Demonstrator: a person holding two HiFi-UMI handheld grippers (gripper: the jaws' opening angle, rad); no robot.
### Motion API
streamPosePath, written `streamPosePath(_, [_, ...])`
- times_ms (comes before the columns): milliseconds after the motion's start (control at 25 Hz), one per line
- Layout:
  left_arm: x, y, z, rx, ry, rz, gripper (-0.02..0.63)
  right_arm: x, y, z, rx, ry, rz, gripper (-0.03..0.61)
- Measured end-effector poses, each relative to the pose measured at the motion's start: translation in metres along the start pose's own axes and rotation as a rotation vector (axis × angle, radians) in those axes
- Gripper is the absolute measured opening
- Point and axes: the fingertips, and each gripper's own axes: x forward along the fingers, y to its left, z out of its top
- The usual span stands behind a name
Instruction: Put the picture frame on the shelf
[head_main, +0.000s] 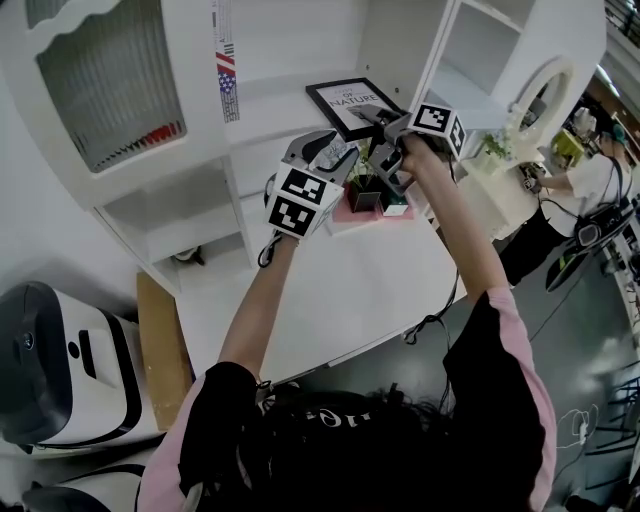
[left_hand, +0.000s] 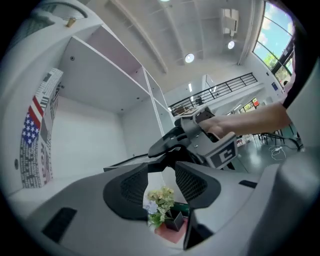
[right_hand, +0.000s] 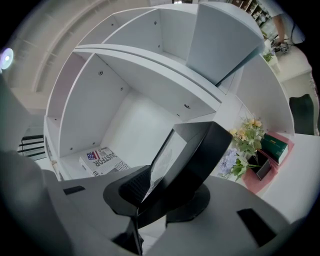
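The black picture frame (head_main: 345, 103), printed "NATURE", stands tilted in an open compartment of the white shelf unit (head_main: 280, 112). My right gripper (head_main: 378, 122) is shut on the frame's near right corner. In the right gripper view the frame (right_hand: 175, 150) runs slantwise between the pads, with the left pad against its glass. My left gripper (head_main: 345, 158) hangs just below and left of the frame, open and holding nothing. In the left gripper view its jaws (left_hand: 161, 172) stand apart, and the right gripper (left_hand: 200, 135) and the frame's edge (left_hand: 127, 162) show beyond them.
A flag-printed paper (head_main: 226, 70) lies at the compartment's left. Potted flowers (head_main: 362, 190) and a green box (head_main: 397, 208) sit on a pink tray (head_main: 345, 212) on the white table (head_main: 350, 290). A white machine (head_main: 60, 370) stands lower left. A person (head_main: 590, 190) is at the right.
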Motion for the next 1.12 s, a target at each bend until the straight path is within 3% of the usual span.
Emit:
streamPosePath(160, [0.018, 0.001, -0.003, 0.003, 0.046, 0.022, 0.187, 0.001, 0.000, 0.001, -0.019, 0.024, 0.017, 0.098])
streamPosePath(440, [0.036, 0.015, -0.003, -0.039, 0.033, 0.148, 0.187, -0.001, 0.007, -0.008, -0.039, 0.126, 0.055, 0.172])
streamPosePath(640, [0.051, 0.018, -0.010, -0.069, 0.063, 0.131, 0.202, -0.007, 0.000, -0.022, -0.029, 0.175, 0.058, 0.216])
streamPosePath(1000, [0.064, 0.021, -0.008, -0.097, 0.073, 0.139, 0.201, -0.032, -0.007, -0.017, -0.054, 0.144, 0.080, 0.216])
streamPosePath(1120, [0.059, 0.017, -0.006, -0.145, 0.058, 0.114, 0.207, -0.039, -0.011, -0.018, -0.068, 0.146, 0.090, 0.216])
